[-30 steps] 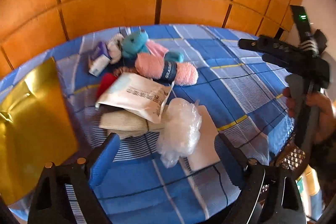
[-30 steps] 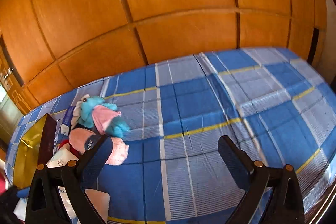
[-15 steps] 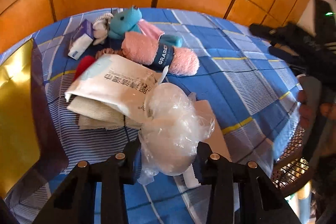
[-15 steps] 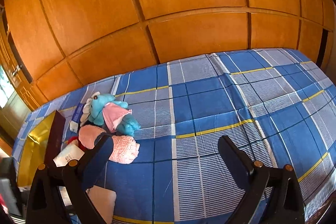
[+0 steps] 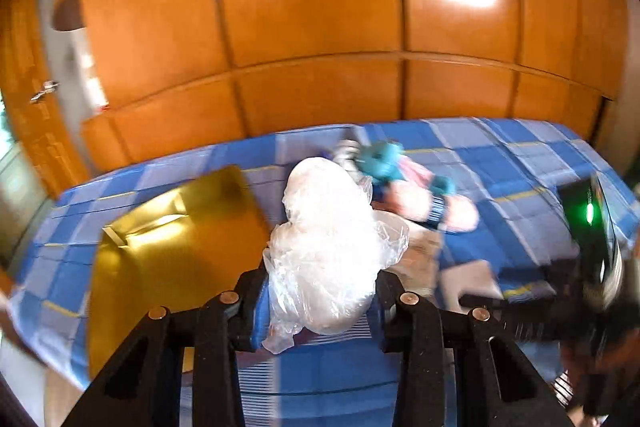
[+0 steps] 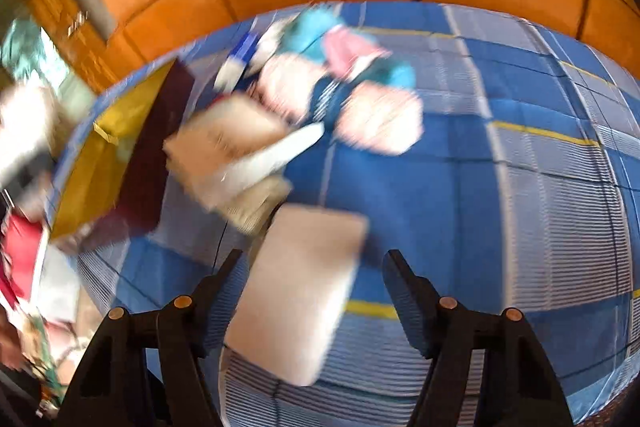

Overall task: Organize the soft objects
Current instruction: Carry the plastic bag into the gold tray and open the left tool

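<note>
The left gripper (image 5: 320, 303) is now clamping the plastic-wrapped white bundle (image 5: 326, 247), which a second ago was lying on the blue plaid bedspread (image 5: 500, 155) in front of wide-open jaws; it is carrying the bundle clear of the pile, so one soft item is, by my reading, on its way to be sorted. The right gripper (image 6: 316, 291), which was hovering wide over bare bedspread, is now dropping onto the flat white pad (image 6: 300, 291) at 6 o'clock in its view, and its jaws are closing with the pad between them but not yet pressed. The gold-lined box (image 5: 168, 255) is sitting open at 9 o'clock from the bundle, and nothing is showing inside it, though blur is hiding part of its floor. The teal plush toy (image 5: 380, 159) and the pink rolled towel (image 5: 436, 205) are waiting at 1 o'clock beyond the bundle.
</note>
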A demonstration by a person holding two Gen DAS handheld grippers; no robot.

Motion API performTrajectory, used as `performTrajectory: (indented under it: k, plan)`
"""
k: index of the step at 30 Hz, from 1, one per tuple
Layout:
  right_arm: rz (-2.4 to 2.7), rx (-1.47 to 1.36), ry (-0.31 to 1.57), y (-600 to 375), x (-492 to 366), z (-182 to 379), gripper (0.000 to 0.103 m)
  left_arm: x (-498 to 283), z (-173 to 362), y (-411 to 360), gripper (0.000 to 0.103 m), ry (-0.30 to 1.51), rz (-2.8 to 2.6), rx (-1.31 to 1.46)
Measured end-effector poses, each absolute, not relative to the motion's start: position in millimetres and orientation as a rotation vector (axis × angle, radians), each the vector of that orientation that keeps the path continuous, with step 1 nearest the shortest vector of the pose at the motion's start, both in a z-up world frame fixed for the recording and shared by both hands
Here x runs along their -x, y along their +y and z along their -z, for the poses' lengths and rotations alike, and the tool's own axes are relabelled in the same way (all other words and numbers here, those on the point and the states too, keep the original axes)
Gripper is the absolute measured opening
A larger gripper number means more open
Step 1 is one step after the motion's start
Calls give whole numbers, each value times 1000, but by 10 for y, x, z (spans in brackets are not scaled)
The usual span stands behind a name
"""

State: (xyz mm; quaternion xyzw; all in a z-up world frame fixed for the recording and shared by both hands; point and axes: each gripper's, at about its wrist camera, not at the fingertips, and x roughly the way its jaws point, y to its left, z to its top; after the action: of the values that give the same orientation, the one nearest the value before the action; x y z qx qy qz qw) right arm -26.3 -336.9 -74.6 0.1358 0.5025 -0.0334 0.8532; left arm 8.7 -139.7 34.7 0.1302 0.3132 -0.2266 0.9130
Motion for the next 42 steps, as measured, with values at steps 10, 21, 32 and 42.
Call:
performTrajectory:
  k: [10,21,32,42]
  plan:
    - [168,-85,1120,-2999,164,899,71,-167,-450,-857,39,599,292,-239]
    - [184,-98,1103,-2967,184,909,60,-329,-375,-517,39,620,211,-199]
    - [164,-84,1117,-2977,154,925,60,-1123,22,58,39,822,169,-51]
    - [129,-69,1087,-2982,194,931,60,-2254,480,522,40,986,43,48]
